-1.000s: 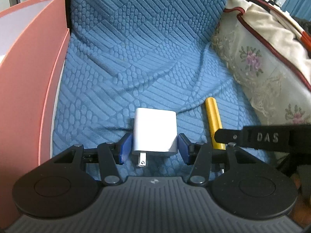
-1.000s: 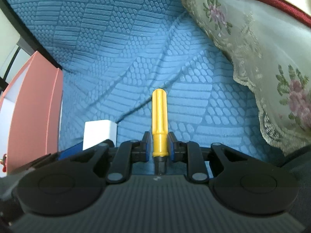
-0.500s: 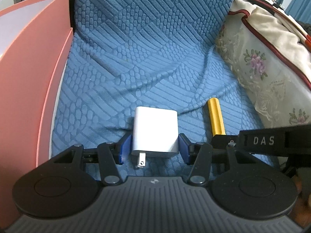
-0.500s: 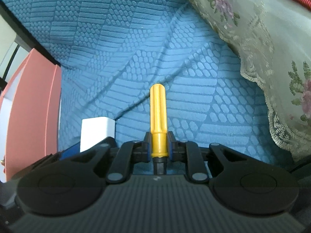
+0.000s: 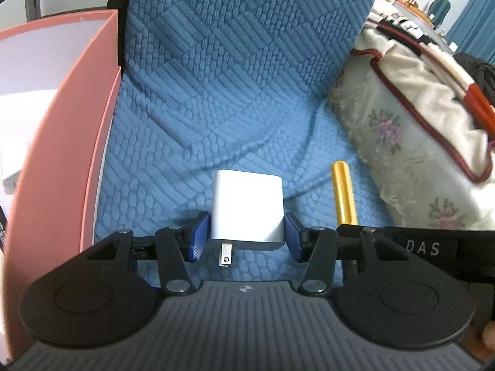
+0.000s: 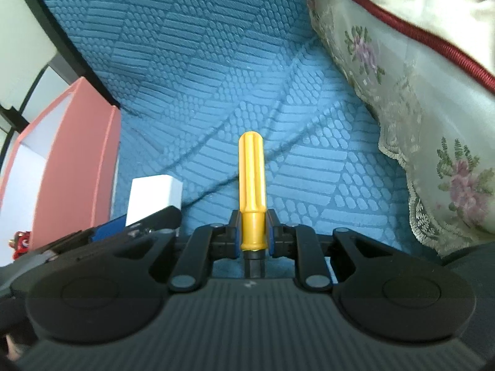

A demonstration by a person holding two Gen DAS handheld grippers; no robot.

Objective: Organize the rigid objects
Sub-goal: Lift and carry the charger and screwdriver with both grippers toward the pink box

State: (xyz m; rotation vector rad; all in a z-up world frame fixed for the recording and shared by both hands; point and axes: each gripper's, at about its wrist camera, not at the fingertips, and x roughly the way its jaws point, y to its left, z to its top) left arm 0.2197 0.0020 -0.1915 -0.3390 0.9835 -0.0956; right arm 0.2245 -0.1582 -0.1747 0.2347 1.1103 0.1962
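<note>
**Both tongs closed on their objects over the blue cover**

The left tongs (image 5: 247, 236) were closed on the white charger (image 5: 248, 208): the two blue pads (image 5: 197, 236) pressed against its left and right sides near its lower end. The body of the charger stood out forward beyond the pads, and its metal prong (image 5: 225, 254) pointed back toward the camera, between the pads.

The right tongs (image 6: 253, 235) were closed on the yellow screwdriver handle (image 6: 252, 182). They gripped it at its narrow collar, and the long rounded part of the handle reached straight forward from the tongs. A dark stub of the shaft (image 6: 253, 262) showed behind the grip; the rest of it was hidden.

In the left wrist view the handle (image 5: 343, 193) was just to the right of the charger, with the black body of the right tongs crossing below it. In the right wrist view the charger (image 6: 153, 199) appeared to the left of the handle.

Under both objects lay the blue quilted cover (image 5: 241, 92). A pink box (image 5: 74, 142) with a white inside stood at the left edge of the cover, and a floral cloth with lace border (image 6: 433, 142) lay at the right.
</note>
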